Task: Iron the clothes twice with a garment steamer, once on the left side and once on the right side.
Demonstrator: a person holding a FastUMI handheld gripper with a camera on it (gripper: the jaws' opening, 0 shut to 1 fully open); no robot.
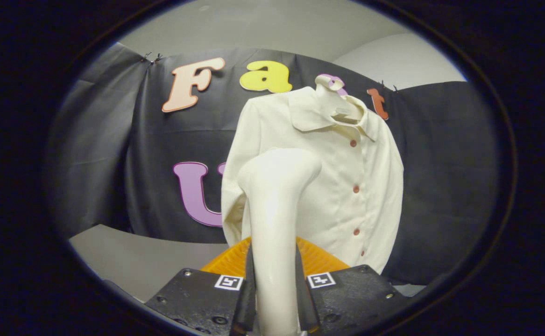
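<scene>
At lower centre, the tongs (274,298) clamp the glossy cream steamer (274,200) upright before the buttoned cream shirt (342,186) at centre frame.

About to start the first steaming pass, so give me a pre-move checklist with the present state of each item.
1. Steamer held: ok, its handle sits between the fingers of the tongs, both pressing on it.
2. Steamer head aimed at the shirt: ok, it points that way.
3. Head touching the cloth: cannot tell.
4. Shirt hanging upright on the mannequin: ok.
5. Shirt buttoned and flat: ok, front closed.
6. Steam coming out: cannot tell.
</scene>
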